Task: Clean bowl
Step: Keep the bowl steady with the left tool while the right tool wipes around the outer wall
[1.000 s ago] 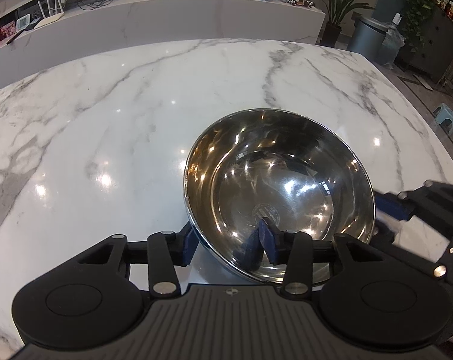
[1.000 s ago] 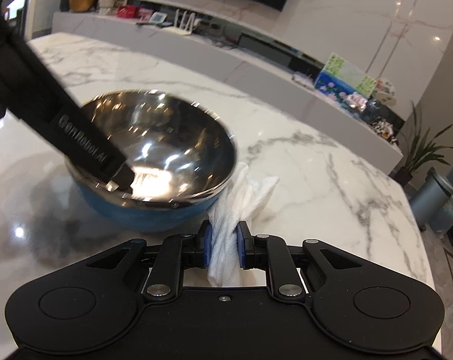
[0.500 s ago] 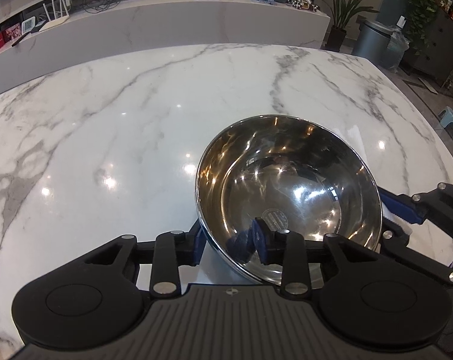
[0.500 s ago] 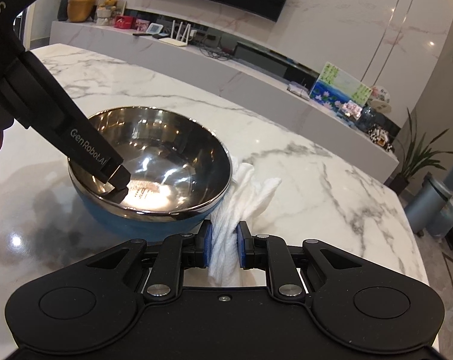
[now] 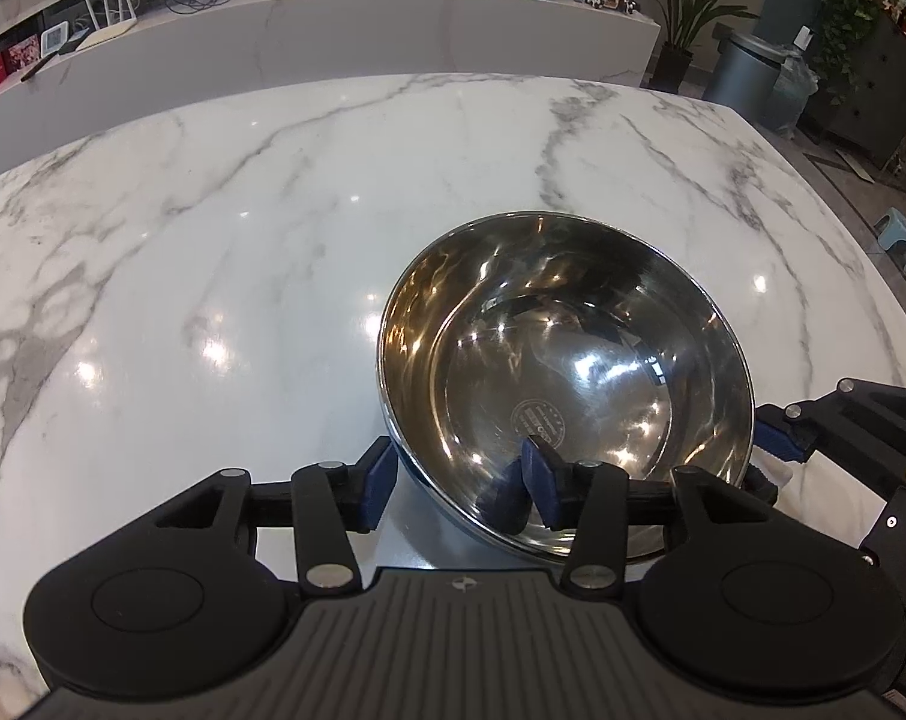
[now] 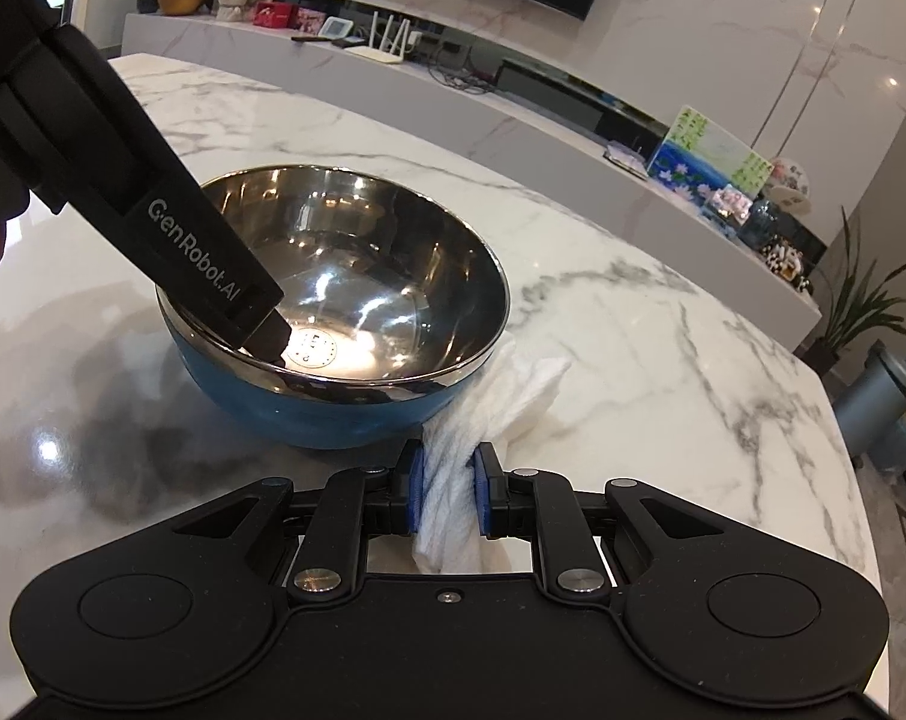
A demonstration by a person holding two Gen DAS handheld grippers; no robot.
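A steel bowl [image 5: 567,372] with a blue outside [image 6: 327,408] sits on the white marble table [image 5: 243,228]. My left gripper [image 5: 459,480] straddles the bowl's near rim, one finger outside, one inside, and the jaws stand wide apart. It also shows in the right wrist view [image 6: 267,330], reaching into the bowl from the left. My right gripper [image 6: 447,492] is shut on a white cloth [image 6: 489,414], which touches the bowl's right side. The right gripper also shows in the left wrist view [image 5: 783,438], beside the bowl's right rim.
The table's right edge [image 5: 861,252] drops to the floor, with a bin [image 5: 747,78] and plants beyond. A long marble counter [image 6: 513,120] with a router, pictures and ornaments runs behind the table. A small blue stool [image 5: 900,237] stands on the floor.
The bowl has shifted a little to the right in the left wrist view and sits more level. The right gripper with the cloth has stayed beside the bowl's right side.
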